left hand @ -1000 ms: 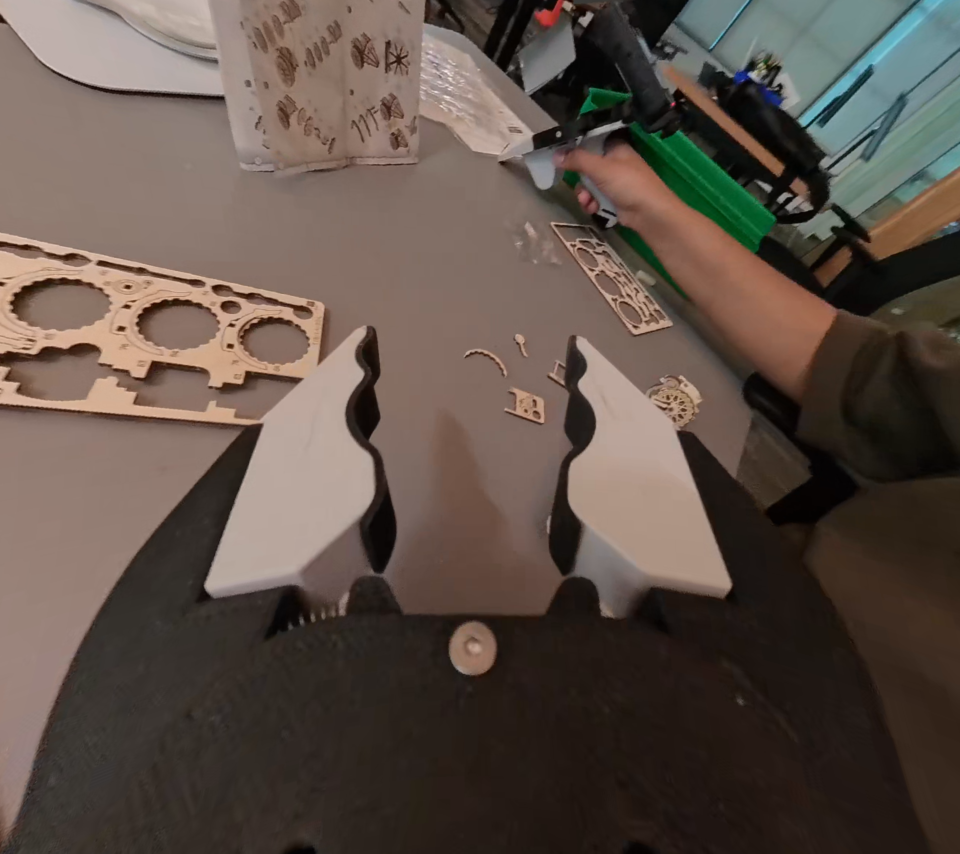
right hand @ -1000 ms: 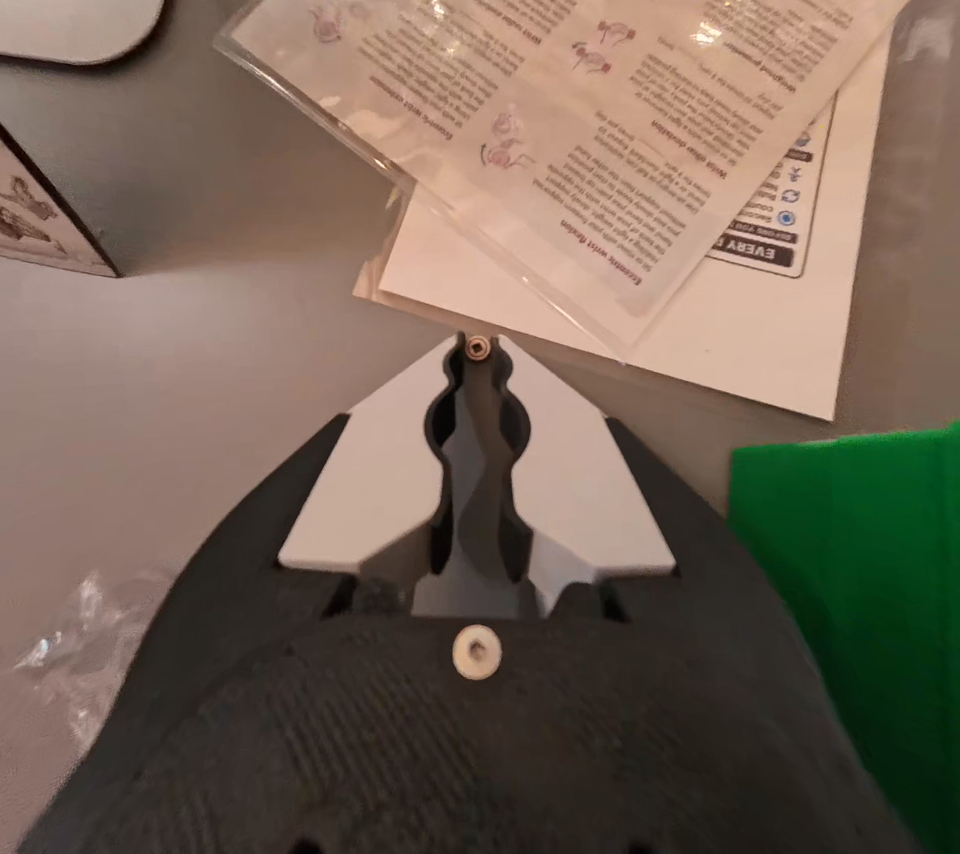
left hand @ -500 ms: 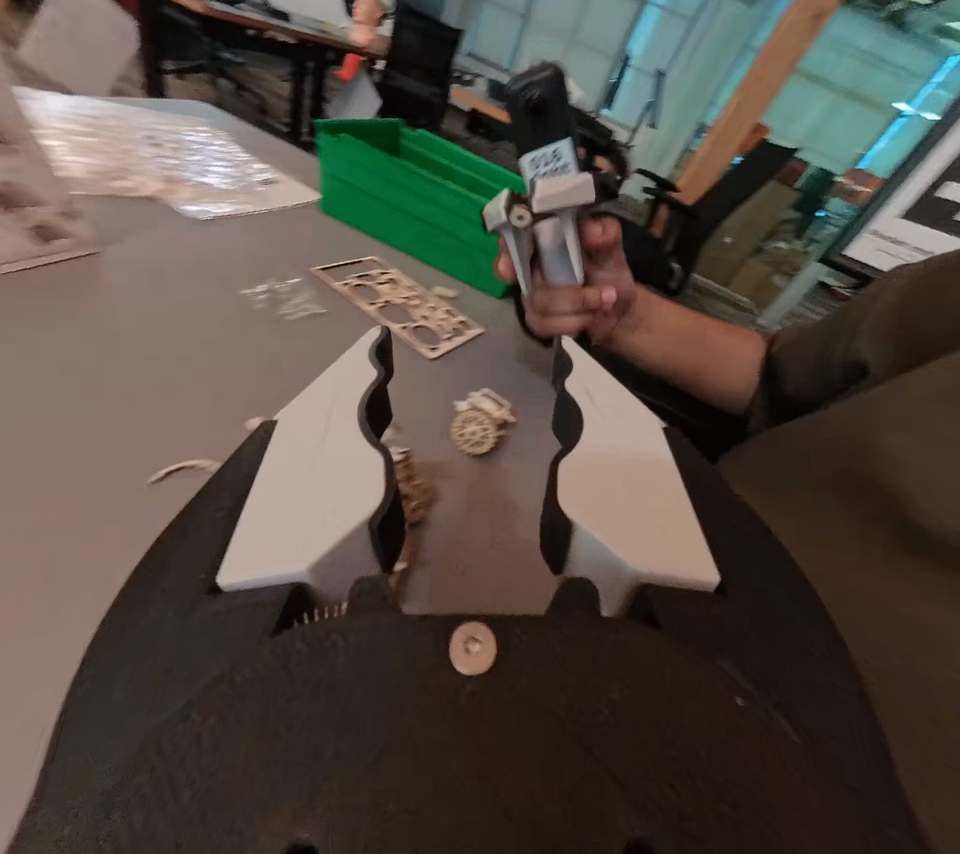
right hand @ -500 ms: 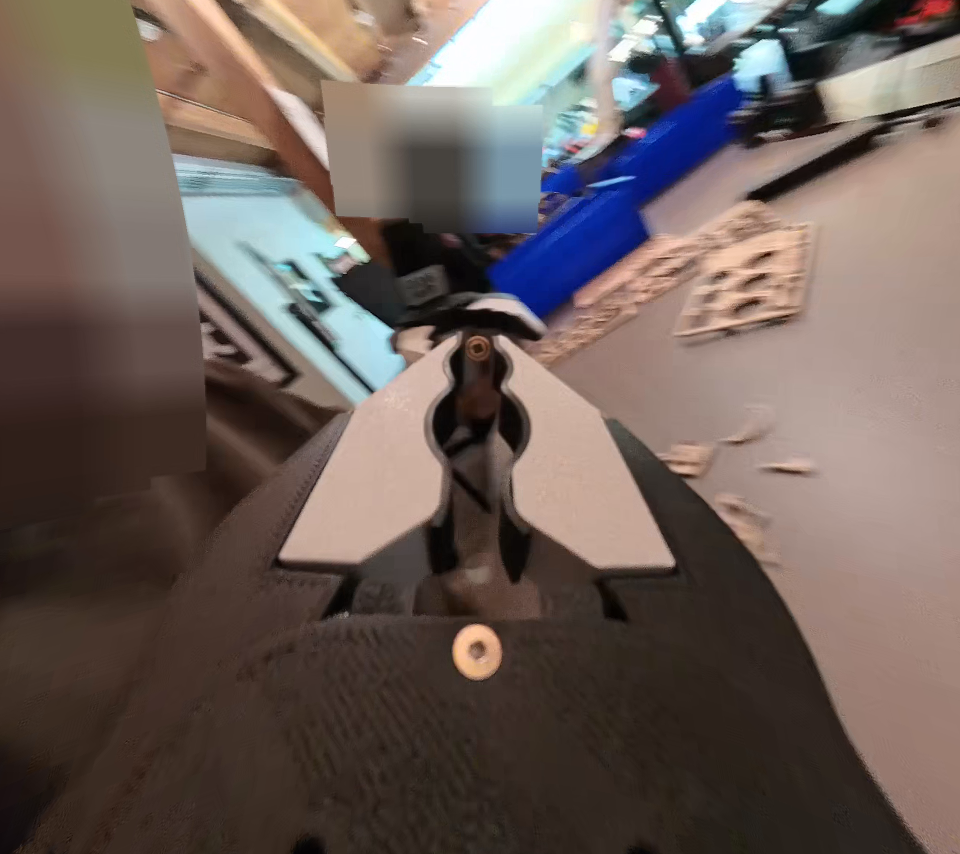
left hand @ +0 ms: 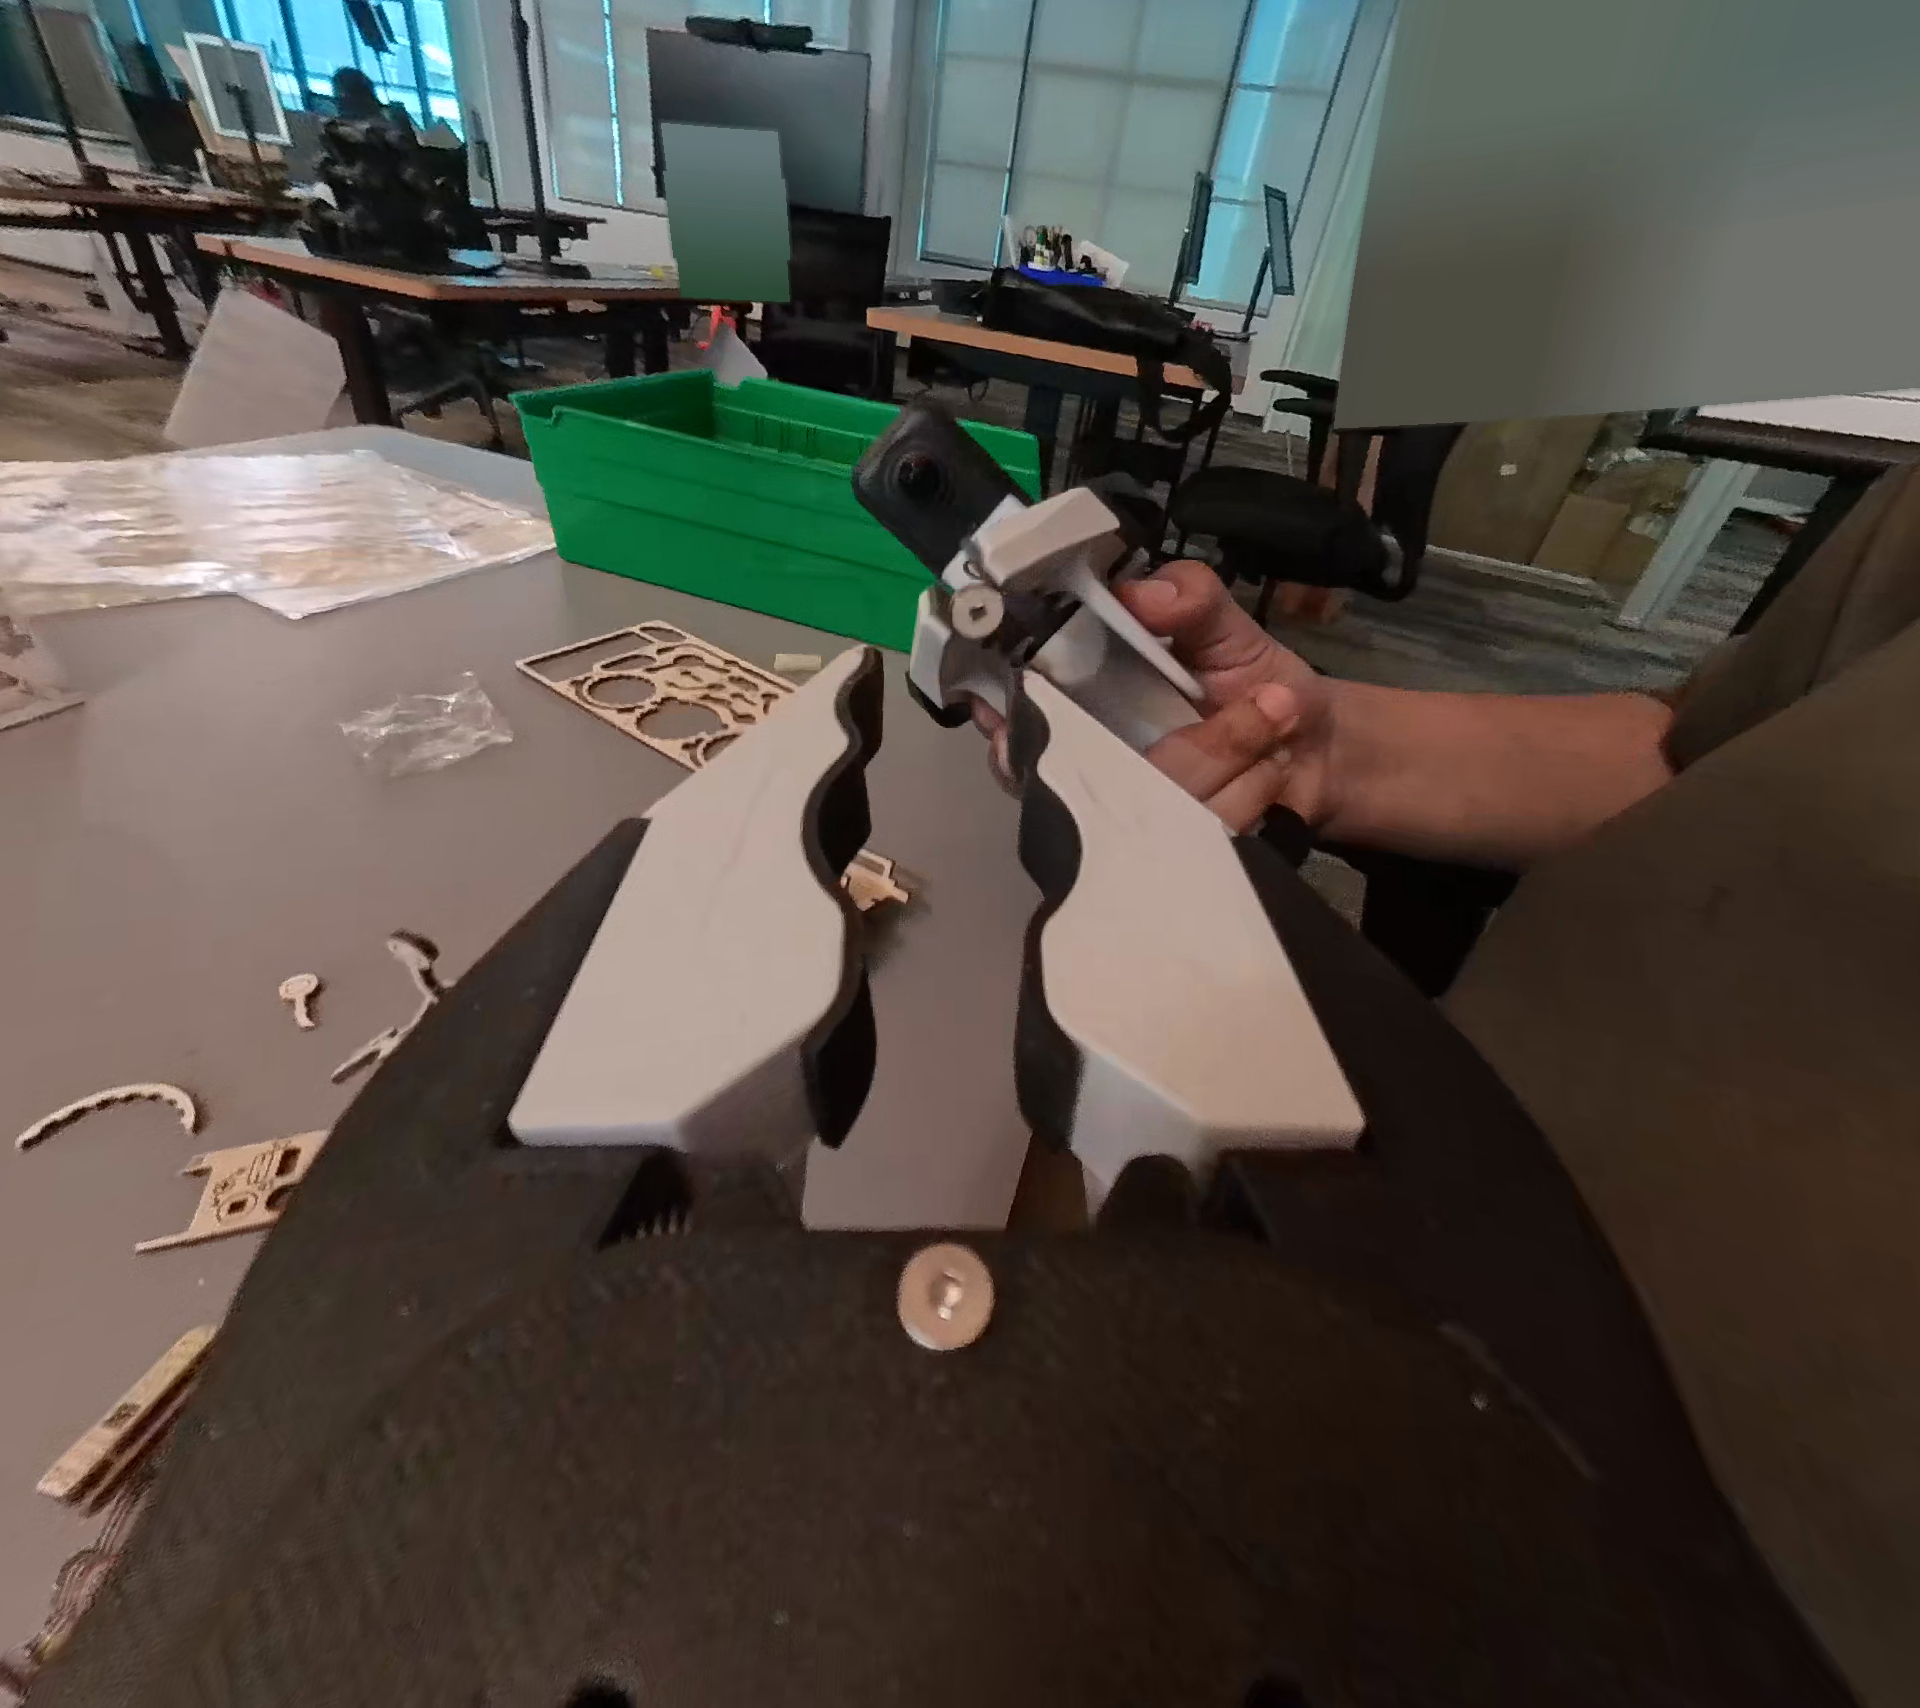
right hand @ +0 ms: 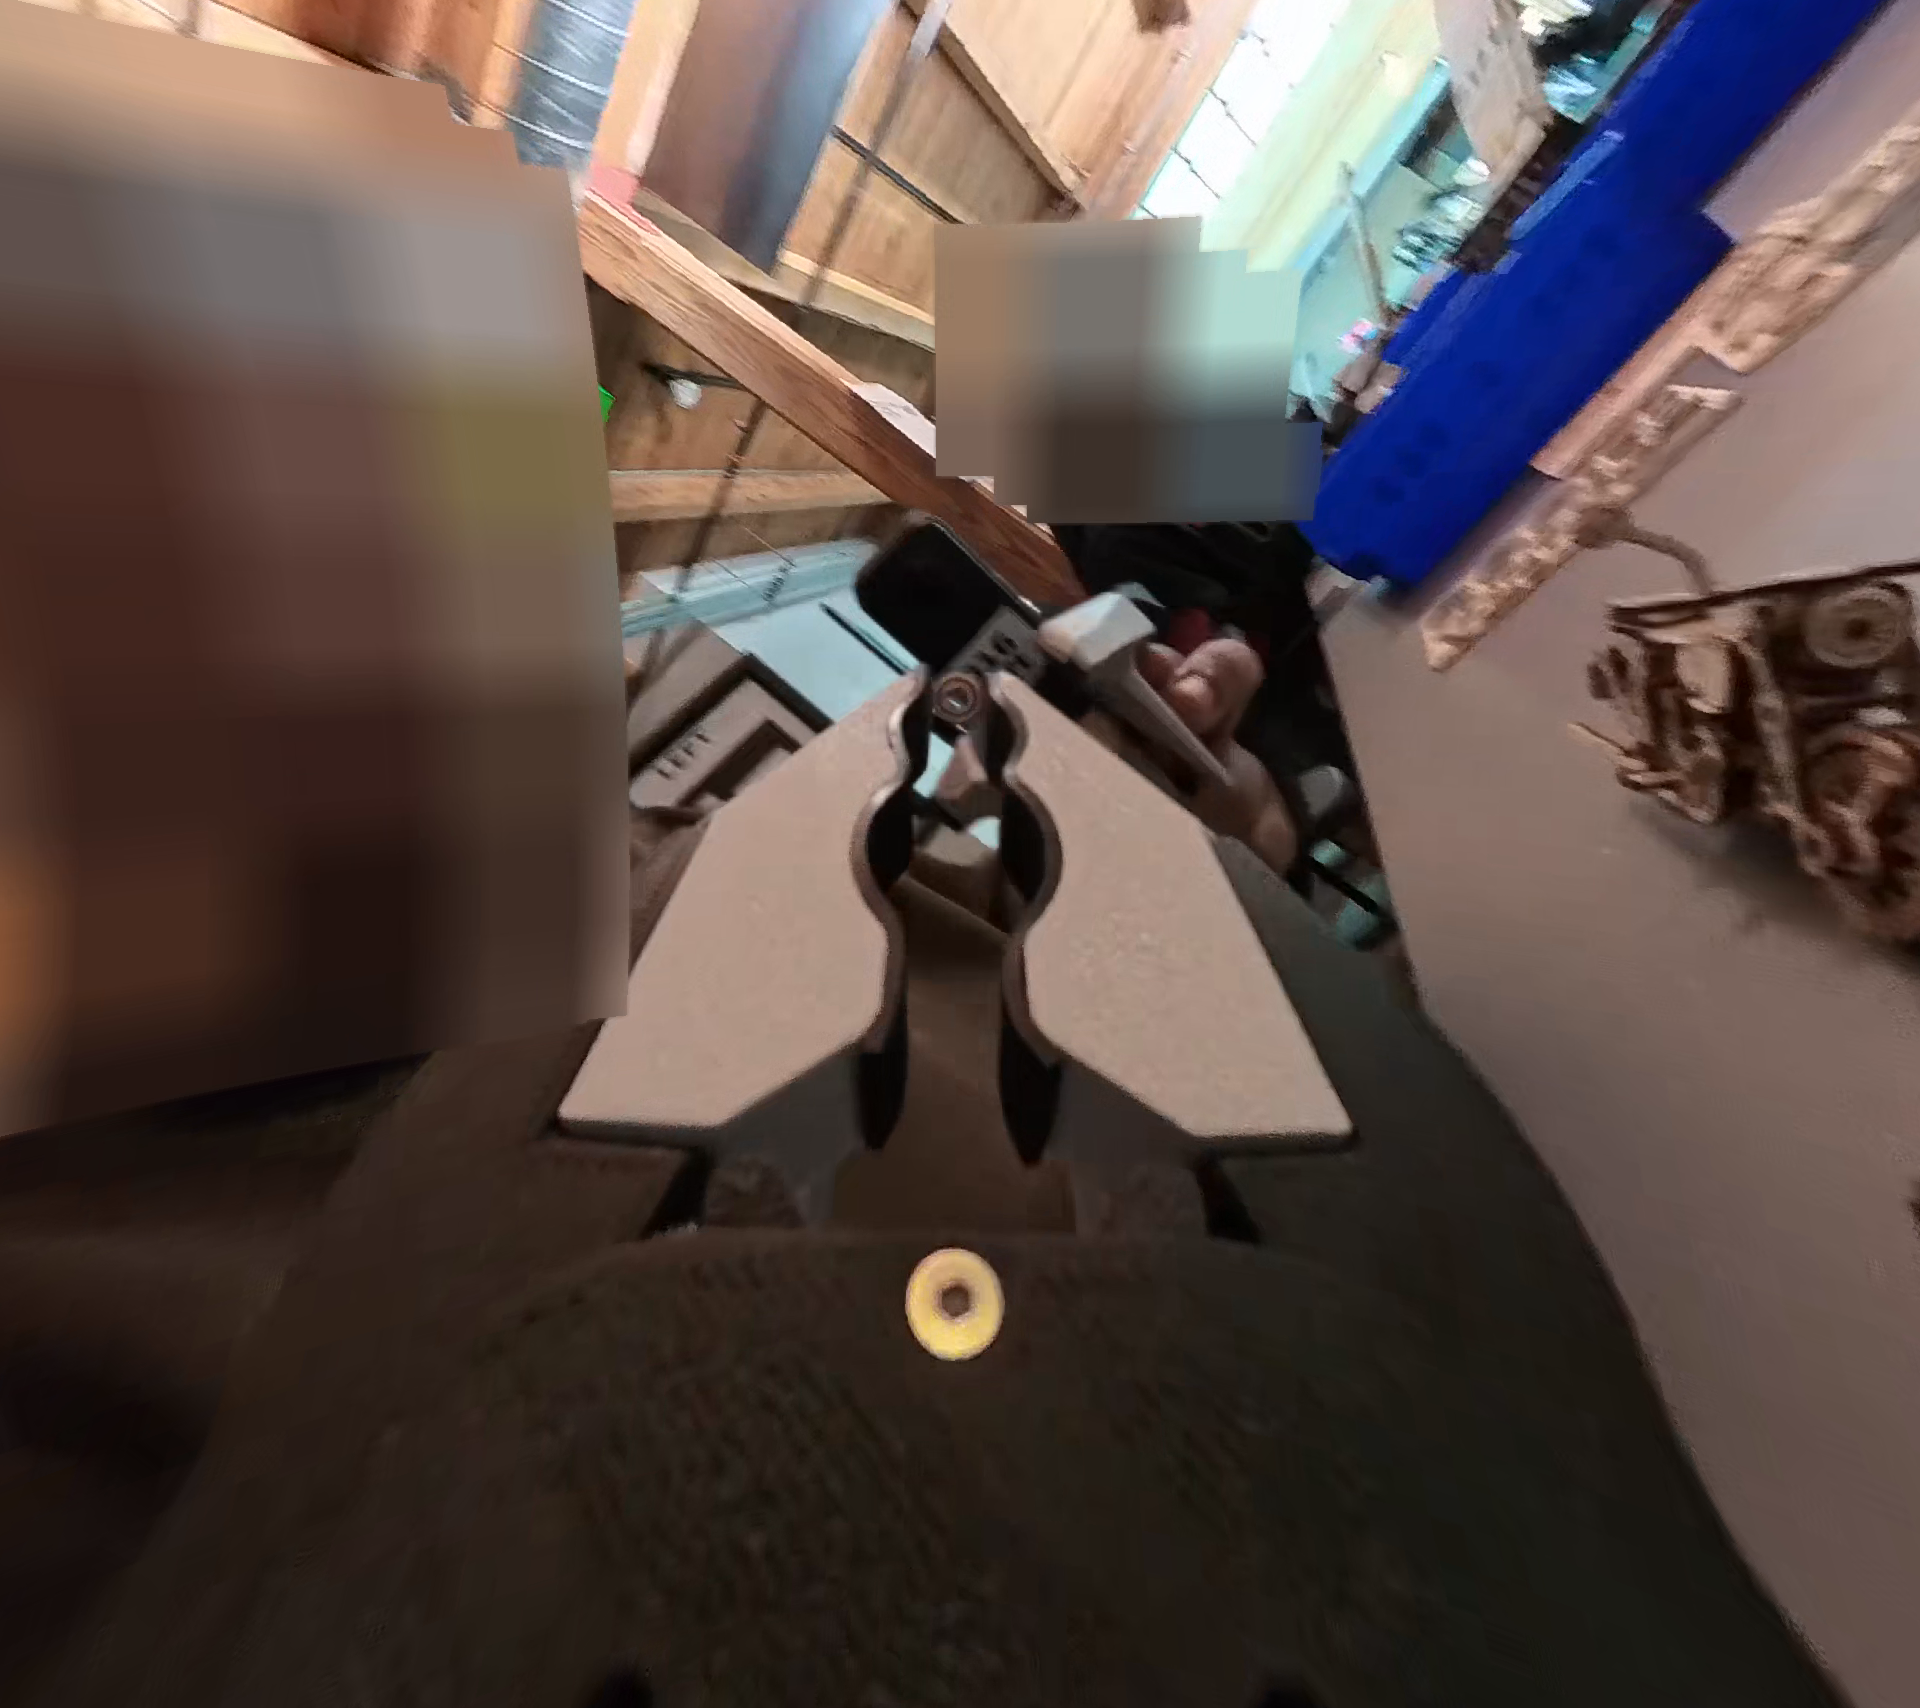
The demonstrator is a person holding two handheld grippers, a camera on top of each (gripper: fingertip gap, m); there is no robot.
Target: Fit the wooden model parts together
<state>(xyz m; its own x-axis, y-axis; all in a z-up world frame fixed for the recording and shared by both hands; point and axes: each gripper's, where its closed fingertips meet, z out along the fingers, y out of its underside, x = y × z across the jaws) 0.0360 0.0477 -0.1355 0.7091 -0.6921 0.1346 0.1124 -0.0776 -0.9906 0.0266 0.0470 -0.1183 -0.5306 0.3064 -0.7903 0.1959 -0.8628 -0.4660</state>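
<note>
My left gripper (left hand: 940, 687) is open and empty, held low over the grey table (left hand: 208, 827). A small wooden model piece (left hand: 878, 884) lies on the table between its fingers, partly hidden by the left finger. My right gripper (right hand: 956, 684) is shut on a small round metal piece (right hand: 956, 704). It also shows in the left wrist view (left hand: 977, 619), held up in a hand and pointing back at the left gripper. A partly built wooden vehicle model (right hand: 1766, 723) stands on the table to its right.
Loose flat wooden parts (left hand: 244, 1185) and a curved one (left hand: 104, 1113) lie at the left. A punched wooden sheet (left hand: 665, 702), crumpled plastic wrap (left hand: 426, 723) and a green bin (left hand: 748, 495) are farther back. A blue bin (right hand: 1558, 308) and more wooden sheets (right hand: 1662, 370) lie beyond the model. The grippers are tip to tip, or close to it.
Both grippers swung round to face each other. The left view turned from the table's parts towards the right gripper. The right gripper left the paper sheets. Neither changed its grip.
</note>
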